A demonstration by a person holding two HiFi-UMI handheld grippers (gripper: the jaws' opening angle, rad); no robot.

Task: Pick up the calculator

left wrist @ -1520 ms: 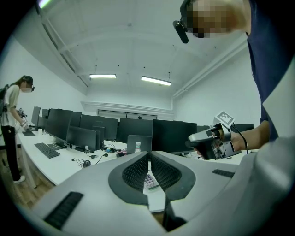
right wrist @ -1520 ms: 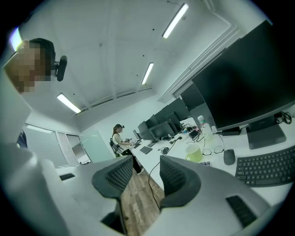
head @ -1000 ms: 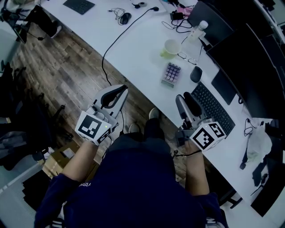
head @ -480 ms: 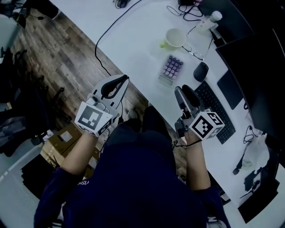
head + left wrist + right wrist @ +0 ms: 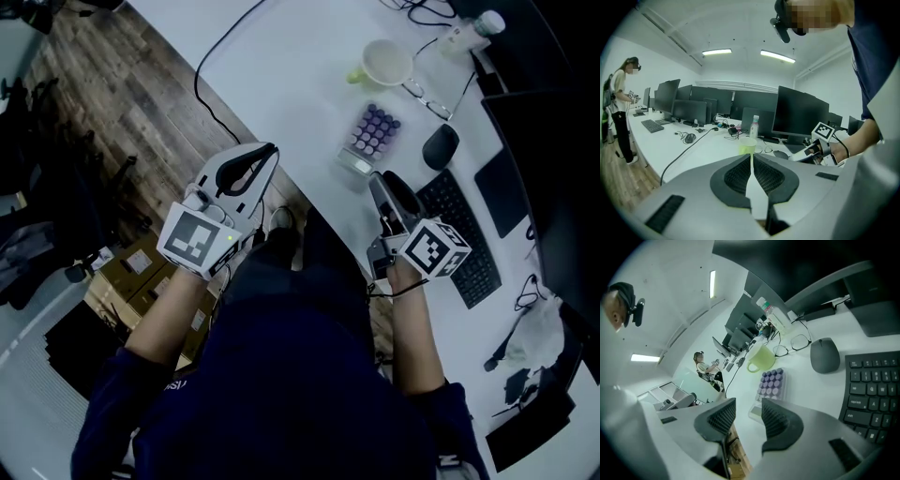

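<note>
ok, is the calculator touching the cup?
Apart. The head view shows a strip of bare desk between the calculator and the cup.

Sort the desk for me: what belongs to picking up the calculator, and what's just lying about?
For the job: calculator; open right gripper, pointed at it.
Lying about: green mug, glasses, mouse, keyboard, bottle, black cable.
</note>
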